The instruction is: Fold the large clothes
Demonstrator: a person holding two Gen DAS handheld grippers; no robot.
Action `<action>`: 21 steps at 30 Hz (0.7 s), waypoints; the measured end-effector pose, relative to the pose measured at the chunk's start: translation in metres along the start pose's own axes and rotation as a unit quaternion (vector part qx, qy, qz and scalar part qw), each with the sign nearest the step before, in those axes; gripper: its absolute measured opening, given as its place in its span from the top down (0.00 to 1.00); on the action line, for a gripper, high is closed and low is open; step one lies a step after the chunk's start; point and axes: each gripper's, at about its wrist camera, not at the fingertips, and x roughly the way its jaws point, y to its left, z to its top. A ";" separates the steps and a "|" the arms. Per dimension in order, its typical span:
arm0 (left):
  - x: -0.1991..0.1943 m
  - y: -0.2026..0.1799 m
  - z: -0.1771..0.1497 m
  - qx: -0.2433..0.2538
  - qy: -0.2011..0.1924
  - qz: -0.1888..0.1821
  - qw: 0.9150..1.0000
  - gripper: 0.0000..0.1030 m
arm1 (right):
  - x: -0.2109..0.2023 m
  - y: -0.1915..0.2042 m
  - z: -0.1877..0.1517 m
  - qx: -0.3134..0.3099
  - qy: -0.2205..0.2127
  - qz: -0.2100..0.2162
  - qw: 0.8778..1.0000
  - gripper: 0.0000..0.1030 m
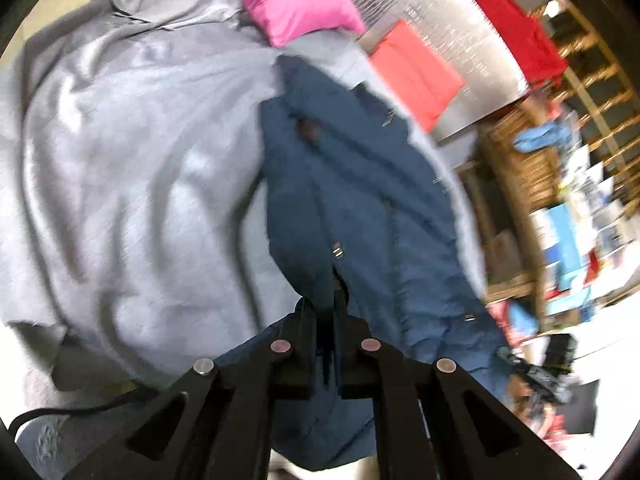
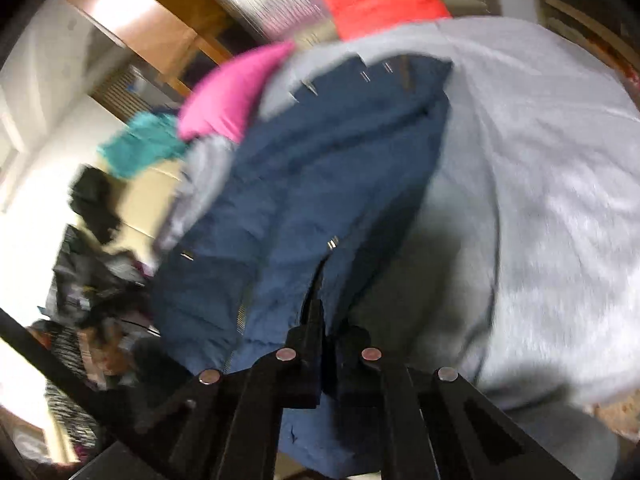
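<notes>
Two claws pinch the same navy garment — the left claw has its jaws pressed together on a fold of the blue cloth, and the right claw is likewise clamped on a ridge of it. The garment, with small metal snaps along its edges, hangs from both grips and drapes over a large grey garment spread wide beneath it. At the far edge of the grey cloth lie a pink cushion and a coral-red folded piece — the latter against a silvery quilted surface. A teal cloth sits beside the pink cushion in the right wrist view. Both views are motion-blurred.
</notes>
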 end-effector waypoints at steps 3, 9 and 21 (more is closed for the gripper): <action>-0.010 -0.008 0.031 -0.009 -0.030 -0.056 0.998 0.94 | -0.018 0.007 0.032 0.001 -0.034 0.040 0.999 0.96; -0.002 -0.030 0.112 -0.026 -0.070 -0.099 0.992 0.94 | -0.029 0.019 0.111 0.001 -0.084 0.080 0.993 0.96; 0.123 -0.027 0.228 -0.062 -0.076 -0.034 0.995 0.93 | 0.084 -0.054 0.254 0.053 -0.074 0.044 0.995 0.95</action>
